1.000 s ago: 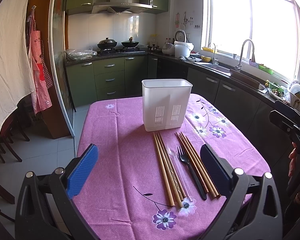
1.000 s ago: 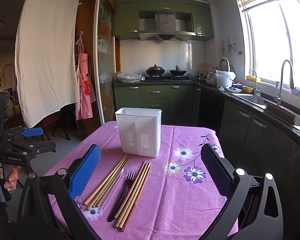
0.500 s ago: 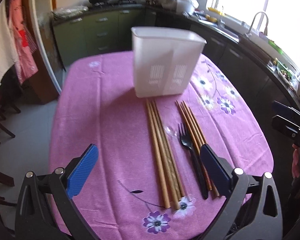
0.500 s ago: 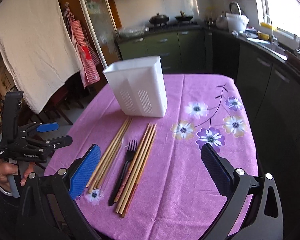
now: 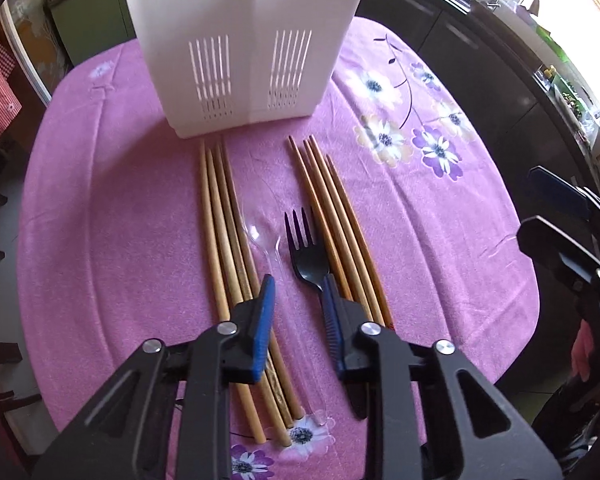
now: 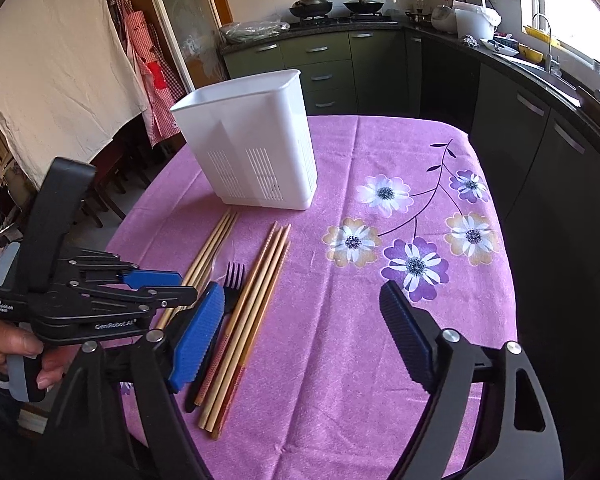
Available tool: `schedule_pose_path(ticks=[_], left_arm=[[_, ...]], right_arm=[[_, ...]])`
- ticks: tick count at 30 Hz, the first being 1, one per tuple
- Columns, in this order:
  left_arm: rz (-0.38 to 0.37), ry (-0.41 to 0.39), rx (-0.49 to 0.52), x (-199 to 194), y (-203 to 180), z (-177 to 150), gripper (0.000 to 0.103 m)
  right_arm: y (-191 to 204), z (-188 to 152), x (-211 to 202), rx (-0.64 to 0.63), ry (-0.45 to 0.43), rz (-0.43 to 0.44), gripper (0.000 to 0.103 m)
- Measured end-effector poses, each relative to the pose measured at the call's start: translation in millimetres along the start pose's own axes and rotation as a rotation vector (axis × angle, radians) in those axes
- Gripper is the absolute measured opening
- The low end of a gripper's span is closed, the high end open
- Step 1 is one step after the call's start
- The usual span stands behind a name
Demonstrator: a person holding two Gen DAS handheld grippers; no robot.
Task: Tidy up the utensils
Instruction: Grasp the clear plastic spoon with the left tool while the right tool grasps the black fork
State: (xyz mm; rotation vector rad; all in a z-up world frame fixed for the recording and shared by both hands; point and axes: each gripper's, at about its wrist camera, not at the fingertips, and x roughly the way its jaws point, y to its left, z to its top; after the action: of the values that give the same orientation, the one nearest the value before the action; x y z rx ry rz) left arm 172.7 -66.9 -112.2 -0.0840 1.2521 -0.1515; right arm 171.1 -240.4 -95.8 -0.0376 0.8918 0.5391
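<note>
Left gripper [image 5: 296, 294] lowered, jaws narrowed astride seemingly clear spoon [image 5: 260, 236], bowl toward holder [image 5: 244, 40]; right jaws spread.

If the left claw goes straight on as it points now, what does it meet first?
Probably the clear plastic spoon, lying between the left claw's fingers beside the black fork; depth is uncertain.

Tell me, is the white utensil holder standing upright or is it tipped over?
Upright. The white utensil holder stands on its base on the purple tablecloth, open rim facing up and slotted walls vertical.
</note>
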Motion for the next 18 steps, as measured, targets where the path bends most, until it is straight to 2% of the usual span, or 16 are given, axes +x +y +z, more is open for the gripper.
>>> schedule_pose_path(ticks=[10,18], left_arm=[[0.069,0.055,-0.016,22,7,12,0.016],[0.093,0.076,-0.006,34,1,16,0.014]], right_arm=[[-2,-4,3,0.006,0.008,0.01,0.079],[-2,-5,2,0.008,0.007,0.024,0.079]])
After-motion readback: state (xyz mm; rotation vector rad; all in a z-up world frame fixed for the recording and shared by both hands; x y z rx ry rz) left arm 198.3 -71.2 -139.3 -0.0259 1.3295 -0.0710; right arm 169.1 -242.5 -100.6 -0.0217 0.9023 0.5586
